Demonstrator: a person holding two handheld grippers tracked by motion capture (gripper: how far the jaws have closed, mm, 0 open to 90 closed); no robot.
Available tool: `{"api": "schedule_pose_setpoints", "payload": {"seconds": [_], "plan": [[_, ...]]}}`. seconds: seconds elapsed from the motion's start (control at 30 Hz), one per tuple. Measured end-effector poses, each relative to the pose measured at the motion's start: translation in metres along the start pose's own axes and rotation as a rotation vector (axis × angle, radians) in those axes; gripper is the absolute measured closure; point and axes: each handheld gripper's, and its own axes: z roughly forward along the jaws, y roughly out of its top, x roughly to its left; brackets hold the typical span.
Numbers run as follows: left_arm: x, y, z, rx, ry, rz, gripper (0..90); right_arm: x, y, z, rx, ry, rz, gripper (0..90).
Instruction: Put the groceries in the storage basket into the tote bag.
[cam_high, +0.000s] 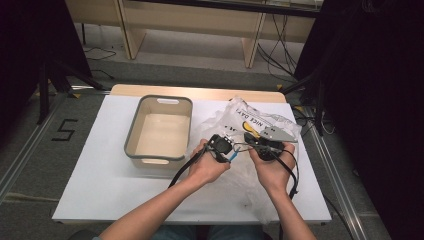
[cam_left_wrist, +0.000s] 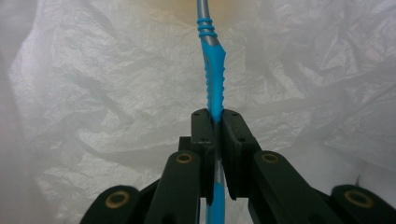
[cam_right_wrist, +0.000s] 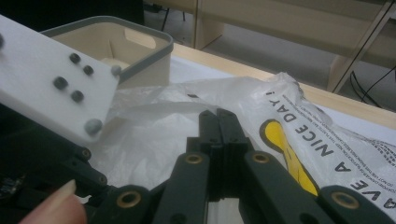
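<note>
Between the jaws of my left gripper (cam_left_wrist: 217, 116) stands a slim tool with a ribbed blue handle (cam_left_wrist: 214, 70) and a grey metal shaft; the pads are shut on the handle. A crumpled white plastic bag (cam_left_wrist: 93, 93) lies behind it. From above, the left gripper (cam_high: 227, 150) sits in the left hand over the bag (cam_high: 235, 117), the blue handle (cam_high: 234, 157) poking out. My right gripper (cam_high: 255, 146) is close beside it to the right. Its jaws (cam_right_wrist: 217, 114) are shut, pads together, just above the bag (cam_right_wrist: 154, 126); I cannot tell whether any film is pinched.
A beige bin with a grey rim (cam_high: 132, 135) stands empty on the white table (cam_high: 100, 165), left of the hands. The bag carries yellow and black "NICE DAY" print (cam_right_wrist: 327, 144). Shelving legs and cables lie on the floor beyond the table's far edge.
</note>
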Motion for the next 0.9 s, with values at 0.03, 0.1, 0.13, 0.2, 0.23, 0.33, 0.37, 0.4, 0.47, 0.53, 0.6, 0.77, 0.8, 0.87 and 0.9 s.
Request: {"api": "schedule_pose_setpoints", "payload": {"seconds": [0.03, 0.1, 0.13, 0.2, 0.23, 0.33, 0.37, 0.4, 0.47, 0.53, 0.6, 0.77, 0.8, 0.87, 0.9], "plan": [[0.000, 0.001, 0.001, 0.002, 0.007, 0.003, 83.8, 0.000, 0.000, 0.000, 0.000, 0.000, 0.000, 90.0], [-0.001, 0.003, 0.002, 0.000, 0.013, 0.004, 83.8, 0.000, 0.000, 0.000, 0.002, 0.003, -0.001, 90.0], [-0.001, 0.004, 0.003, -0.008, 0.016, 0.003, 83.8, 0.000, 0.000, 0.000, 0.002, 0.002, 0.000, 90.0], [-0.002, 0.006, 0.003, -0.017, 0.025, 0.008, 83.8, 0.000, -0.001, 0.001, 0.003, 0.002, 0.001, 90.0], [-0.003, 0.007, 0.003, -0.023, 0.027, 0.012, 83.8, 0.000, -0.001, 0.001, 0.004, 0.004, 0.001, 90.0], [-0.005, 0.009, 0.005, -0.049, 0.031, 0.020, 83.8, 0.000, -0.001, 0.001, 0.009, 0.003, 0.001, 90.0], [-0.005, 0.009, 0.007, -0.057, 0.034, 0.020, 83.7, 0.000, -0.001, 0.001, 0.010, 0.003, 0.001, 90.0], [-0.005, 0.010, 0.008, -0.068, 0.035, 0.021, 83.7, 0.000, -0.001, 0.001, 0.012, 0.003, 0.001, 90.0], [-0.006, 0.010, 0.010, -0.085, 0.035, 0.029, 83.7, -0.001, -0.002, 0.002, 0.011, 0.006, 0.002, 90.0], [-0.006, 0.011, 0.013, -0.110, 0.039, 0.031, 83.7, 0.000, -0.002, 0.002, 0.017, 0.006, 0.005, 90.0], [-0.007, 0.012, 0.015, -0.135, 0.042, 0.029, 83.6, -0.001, -0.003, 0.002, 0.018, 0.005, 0.007, 90.0], [-0.008, 0.013, 0.020, -0.171, 0.053, 0.044, 83.5, -0.002, -0.003, 0.002, 0.017, 0.007, 0.011, 90.0], [-0.008, 0.013, 0.021, -0.173, 0.056, 0.043, 83.5, -0.002, -0.003, 0.002, 0.018, 0.007, 0.012, 90.0], [-0.008, 0.013, 0.023, -0.180, 0.060, 0.045, 83.5, -0.003, -0.004, 0.002, 0.019, 0.005, 0.014, 90.0], [-0.008, 0.013, 0.025, -0.188, 0.063, 0.052, 83.5, -0.003, -0.004, 0.002, 0.019, 0.006, 0.014, 90.0]]}}
